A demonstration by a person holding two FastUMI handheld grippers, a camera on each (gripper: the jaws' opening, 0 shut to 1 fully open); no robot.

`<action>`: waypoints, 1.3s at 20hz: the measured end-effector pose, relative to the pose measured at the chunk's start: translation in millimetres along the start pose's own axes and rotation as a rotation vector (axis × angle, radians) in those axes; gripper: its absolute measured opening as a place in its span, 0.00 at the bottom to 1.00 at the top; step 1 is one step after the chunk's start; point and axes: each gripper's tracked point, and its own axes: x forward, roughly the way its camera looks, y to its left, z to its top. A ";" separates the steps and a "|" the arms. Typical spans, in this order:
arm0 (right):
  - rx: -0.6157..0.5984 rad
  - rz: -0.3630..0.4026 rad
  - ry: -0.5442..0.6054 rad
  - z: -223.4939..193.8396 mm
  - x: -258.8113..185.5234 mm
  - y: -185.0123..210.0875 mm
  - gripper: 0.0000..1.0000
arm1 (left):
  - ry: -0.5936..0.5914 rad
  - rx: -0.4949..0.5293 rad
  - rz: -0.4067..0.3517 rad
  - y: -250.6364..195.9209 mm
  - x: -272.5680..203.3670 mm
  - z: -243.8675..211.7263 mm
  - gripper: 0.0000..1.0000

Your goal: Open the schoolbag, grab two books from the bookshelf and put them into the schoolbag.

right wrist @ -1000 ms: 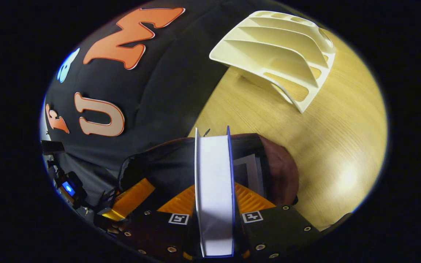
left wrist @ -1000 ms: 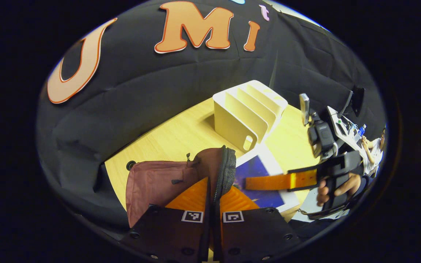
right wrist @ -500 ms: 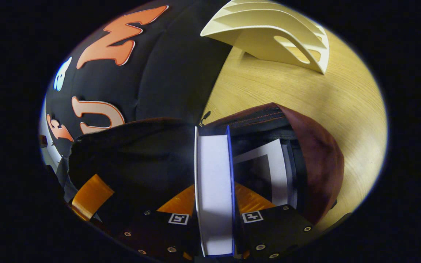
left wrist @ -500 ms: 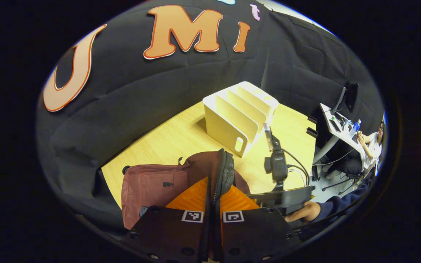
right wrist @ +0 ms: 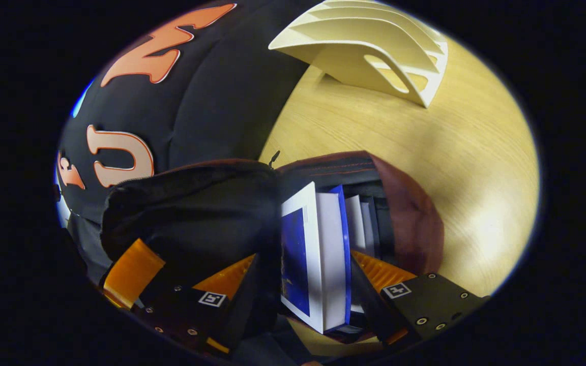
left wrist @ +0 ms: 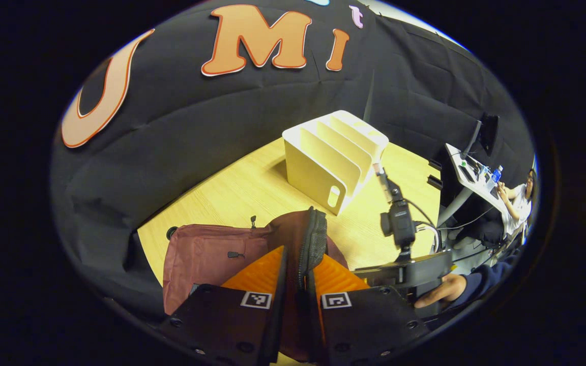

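**Book stands in the open schoolbag, bag rim pinched**

Left gripper view: the left gripper is closed on the black mesh rim of the maroon fabric schoolbag, both fingers pressing the zipper edge between them. The bag lies on the pale wood-grain table. Behind it stands the cream plastic bookshelf with slanted dividers, its slots bare. To the right is the right gripper, held by a hand in a dark sleeve.

Right gripper view: the right gripper has its fingers spread wide — neither presses the blue-and-white hardcover book, which stands between them inside the bag's mouth. Beside it, deeper in, another white-edged book is just visible.
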 end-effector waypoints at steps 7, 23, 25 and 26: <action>-0.108 0.009 -0.043 54.6 -49.6 -8.7 0.97 | 0.028 -0.037 0.050 -21.7 17.9 -9.3 0.40; -0.523 -0.016 -0.060 238.1 -184.8 -78.3 0.97 | -0.109 -0.293 0.378 -125.8 55.3 74.3 0.97; -0.604 -0.015 -0.127 263.3 -208.9 -77.0 0.97 | -0.183 -0.317 0.427 -141.7 48.2 97.4 0.97; -0.645 -0.015 -0.167 276.5 -221.6 -77.1 0.97 | -0.219 -0.325 0.447 -149.9 46.1 110.0 0.97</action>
